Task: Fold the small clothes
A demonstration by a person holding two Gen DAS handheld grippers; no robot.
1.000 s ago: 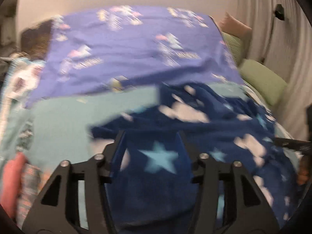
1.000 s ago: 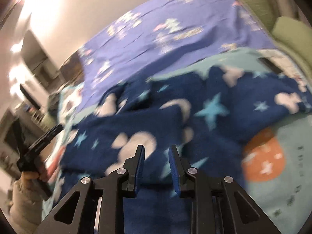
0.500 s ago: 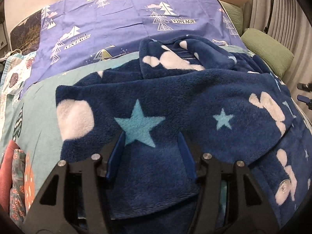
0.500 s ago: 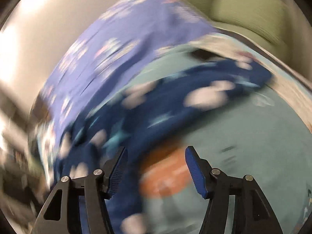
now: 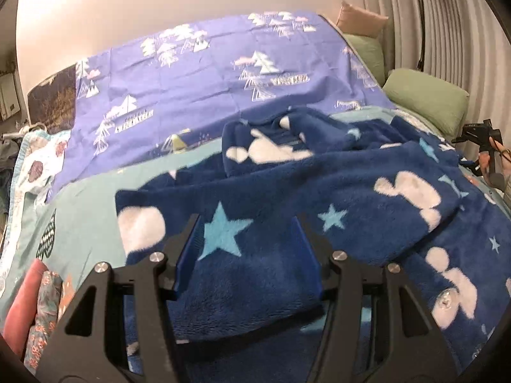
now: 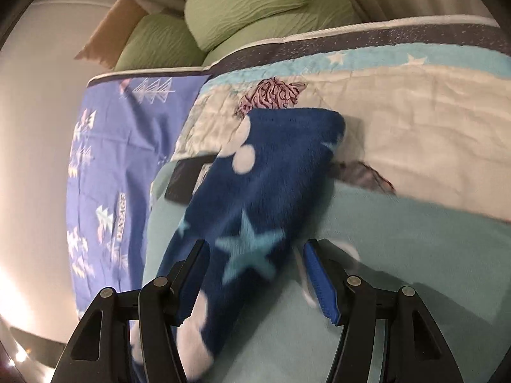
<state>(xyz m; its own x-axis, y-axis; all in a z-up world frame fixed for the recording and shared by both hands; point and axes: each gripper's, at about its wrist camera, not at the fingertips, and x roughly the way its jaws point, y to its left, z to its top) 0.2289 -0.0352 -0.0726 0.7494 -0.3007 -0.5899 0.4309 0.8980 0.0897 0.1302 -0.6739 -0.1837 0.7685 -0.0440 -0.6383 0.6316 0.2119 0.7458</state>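
My left gripper is spread wide, blue-padded fingers either side of a folded flap of the navy fleece garment, not pinching it. The fleece is plush and fuzzy, printed with light-blue stars and white blobs, lying rumpled and doubled over on the teal quilt. Snap button shows on the fleece's lower right layer.

My right gripper is also spread. One sleeve-like end of the fleece garment runs up between its fingers; left pad looks close to the fabric, right pad is clear of it, contact unclear with the motion blur. That end is rounded, soft pile, and lies across the teal quilt onto the quilt's cream printed border.

Around the fleece: purple sheet with white tree prints lies flat beyond it, thin smooth cotton with creases. A dark flat rectangular object is partly under the fleece's left edge. Green ribbed pillows sit past the bed edge, with a tan cushion beyond them. Left of the fleece, near the quilt's corner, a folded stack of pink and floral cloth. The right gripper shows at the fleece's far right in the left view.
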